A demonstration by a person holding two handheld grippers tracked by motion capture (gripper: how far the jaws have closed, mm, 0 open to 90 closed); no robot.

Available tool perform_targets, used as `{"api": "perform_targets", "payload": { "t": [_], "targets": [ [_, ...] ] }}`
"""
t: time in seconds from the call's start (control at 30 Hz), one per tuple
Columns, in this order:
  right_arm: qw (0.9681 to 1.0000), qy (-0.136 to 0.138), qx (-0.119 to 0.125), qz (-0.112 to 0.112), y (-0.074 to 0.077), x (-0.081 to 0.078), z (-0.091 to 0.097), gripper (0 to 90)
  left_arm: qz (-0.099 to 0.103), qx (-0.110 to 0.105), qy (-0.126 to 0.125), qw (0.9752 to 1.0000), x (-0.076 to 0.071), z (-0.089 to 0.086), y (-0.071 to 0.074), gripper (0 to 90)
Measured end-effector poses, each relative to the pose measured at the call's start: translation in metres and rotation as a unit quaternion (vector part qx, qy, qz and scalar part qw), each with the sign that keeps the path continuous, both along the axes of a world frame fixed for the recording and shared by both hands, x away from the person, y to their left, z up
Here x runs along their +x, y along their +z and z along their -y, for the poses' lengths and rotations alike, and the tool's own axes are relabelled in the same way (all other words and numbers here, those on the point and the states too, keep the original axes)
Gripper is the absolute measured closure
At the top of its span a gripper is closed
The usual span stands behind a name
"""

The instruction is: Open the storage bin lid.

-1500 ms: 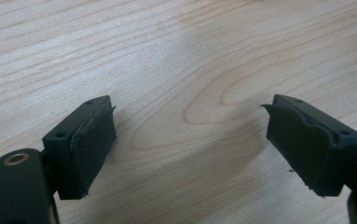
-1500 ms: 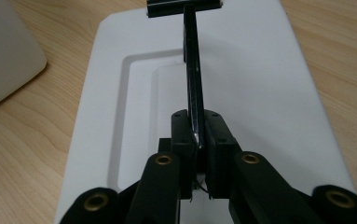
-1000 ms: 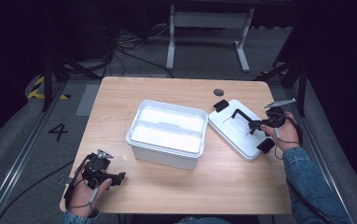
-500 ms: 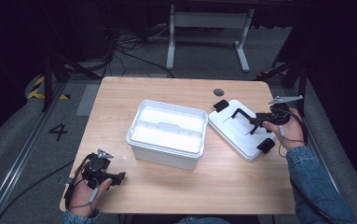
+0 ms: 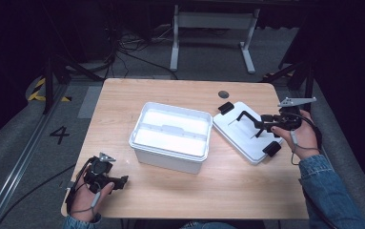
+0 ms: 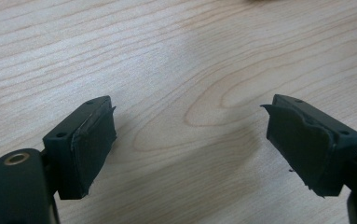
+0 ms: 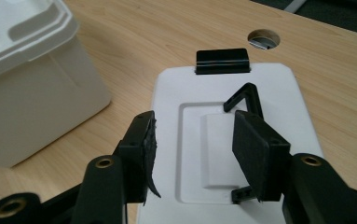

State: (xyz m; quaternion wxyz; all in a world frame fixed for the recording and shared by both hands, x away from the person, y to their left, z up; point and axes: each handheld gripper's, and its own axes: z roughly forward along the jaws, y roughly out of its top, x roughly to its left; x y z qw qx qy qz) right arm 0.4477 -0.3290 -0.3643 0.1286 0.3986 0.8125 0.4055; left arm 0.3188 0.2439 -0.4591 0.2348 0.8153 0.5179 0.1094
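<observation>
The left claw [image 5: 115,180] sits low over the wooden surface [image 5: 170,200], near the person's own edge. Its two jaws are spread wide apart and nothing is between them. In the left gripper view there is just bare wood under it.

Off to the right of that claw, well apart from it, stands the white box [image 5: 170,136]. It has no top on and looks empty inside.

Further right lies the white lid [image 5: 247,133], flat on the surface, just beside the box. It has a black handle [image 7: 246,100] standing up in its middle and a black clip [image 7: 222,60] at its far end.

The right claw [image 7: 195,149] is over the lid. Its jaws are apart and hold nothing. The handle is just past the tip of one jaw, not between them.

I think the claw means to grab the handle. It could close on air, because the handle is off to one side. It could also bump the lid and slide it away.
</observation>
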Motion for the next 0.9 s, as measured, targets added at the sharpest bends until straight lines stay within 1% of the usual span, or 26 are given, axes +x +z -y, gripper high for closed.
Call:
{"api": "perform_targets", "payload": {
  "t": [0.27, 0.37, 0.47, 0.53, 0.57, 0.77, 0.9],
  "targets": [
    [0.9998, 0.021, 0.006, 0.001, 0.003, -0.025, -0.004, 48.2, 0.005, 0.003, 0.002, 1.0000, -0.001, 0.001, 0.001, 16.3],
    [0.9996, 0.029, 0.005, 0.004, 0.001, -0.035, -0.004, 48.2, 0.005, 0.006, 0.000, 1.0000, -0.001, 0.001, 0.001, 16.3],
    [0.9994, 0.034, 0.008, 0.001, -0.001, -0.044, -0.004, 47.6, 0.005, 0.006, 0.000, 1.0000, -0.001, 0.001, 0.001, 16.3],
    [0.9993, 0.038, 0.004, -0.001, -0.003, -0.049, -0.004, 47.2, 0.005, 0.006, 0.002, 1.0000, -0.001, 0.001, 0.001, 16.4],
    [0.9992, 0.040, 0.000, -0.001, -0.004, -0.051, -0.004, 46.8, 0.006, 0.008, 0.002, 0.9999, -0.001, 0.002, 0.001, 16.3],
    [0.9984, 0.056, 0.005, -0.004, -0.018, -0.068, -0.006, 46.0, 0.004, 0.011, 0.003, 0.9999, -0.001, 0.002, 0.001, 16.3],
    [0.9980, 0.063, 0.005, -0.001, -0.027, -0.076, -0.007, 46.0, 0.005, 0.013, 0.000, 0.9999, -0.001, 0.003, 0.001, 16.3]
  ]
}}
